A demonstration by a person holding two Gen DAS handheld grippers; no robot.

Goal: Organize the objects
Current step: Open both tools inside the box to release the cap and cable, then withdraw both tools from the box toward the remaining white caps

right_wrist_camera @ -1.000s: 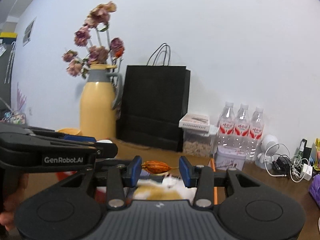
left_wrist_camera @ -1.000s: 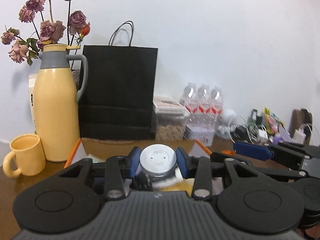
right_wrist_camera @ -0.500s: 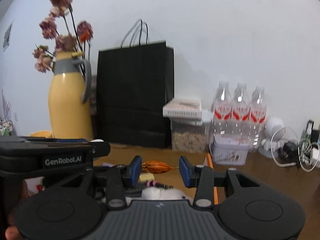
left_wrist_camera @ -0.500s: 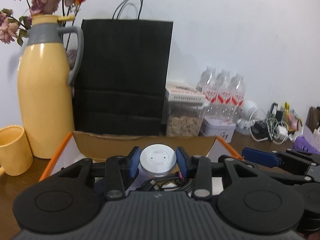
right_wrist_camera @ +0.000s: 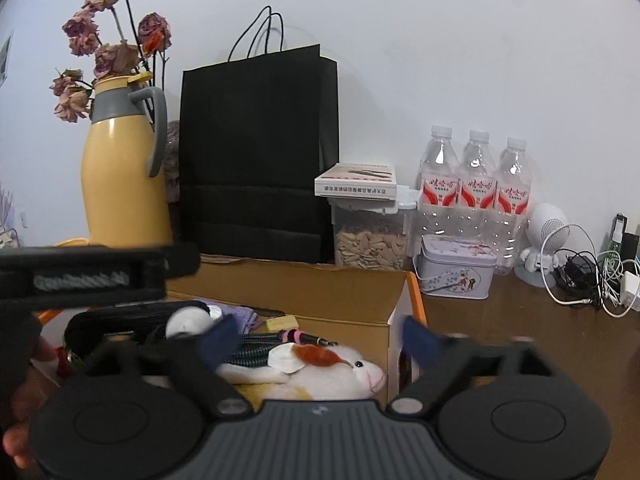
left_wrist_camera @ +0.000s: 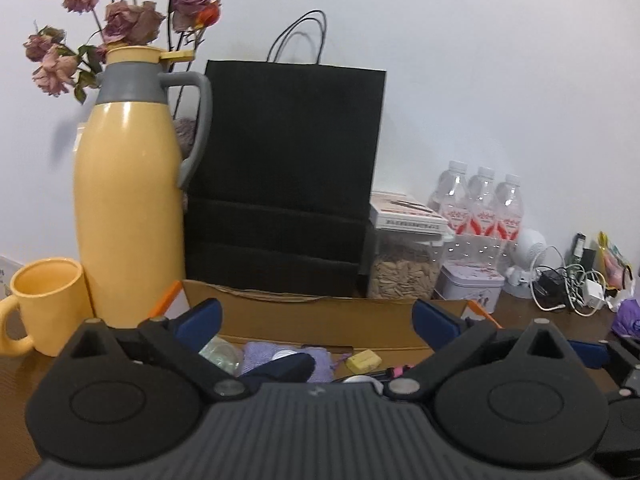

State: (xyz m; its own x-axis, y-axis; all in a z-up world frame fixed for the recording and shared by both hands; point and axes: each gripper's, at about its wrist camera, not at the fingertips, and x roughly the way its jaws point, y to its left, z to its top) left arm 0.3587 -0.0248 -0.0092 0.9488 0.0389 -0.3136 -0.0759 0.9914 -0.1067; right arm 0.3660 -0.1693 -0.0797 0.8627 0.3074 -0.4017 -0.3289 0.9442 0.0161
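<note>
An open cardboard box [left_wrist_camera: 280,308] with orange edges lies under both grippers. My left gripper [left_wrist_camera: 317,318] is opening wide over it, with nothing between its blue pads [left_wrist_camera: 200,316]. Below it lie a purple cloth [left_wrist_camera: 260,354] and a yellow eraser [left_wrist_camera: 362,360]. My right gripper [right_wrist_camera: 318,334] is also opening, its fingers blurred and empty. Under it, an orange-brown pod [right_wrist_camera: 316,354] rests on a white plush cat [right_wrist_camera: 340,380] in the box [right_wrist_camera: 320,292]. A white round-topped piece [right_wrist_camera: 188,320] sits in the box beside the left gripper [right_wrist_camera: 100,276].
Behind the box stand a yellow thermos jug [left_wrist_camera: 128,208] with dried roses, a yellow mug [left_wrist_camera: 48,304] and a black paper bag [left_wrist_camera: 288,176]. To the right are a seed jar [left_wrist_camera: 404,272], a tin [left_wrist_camera: 470,288], water bottles [left_wrist_camera: 484,208] and tangled cables [left_wrist_camera: 568,288].
Both grippers have gone from shut to wide open. The white round-topped piece has left the left jaws and the pod has left the right jaws. Both now lie in the box.
</note>
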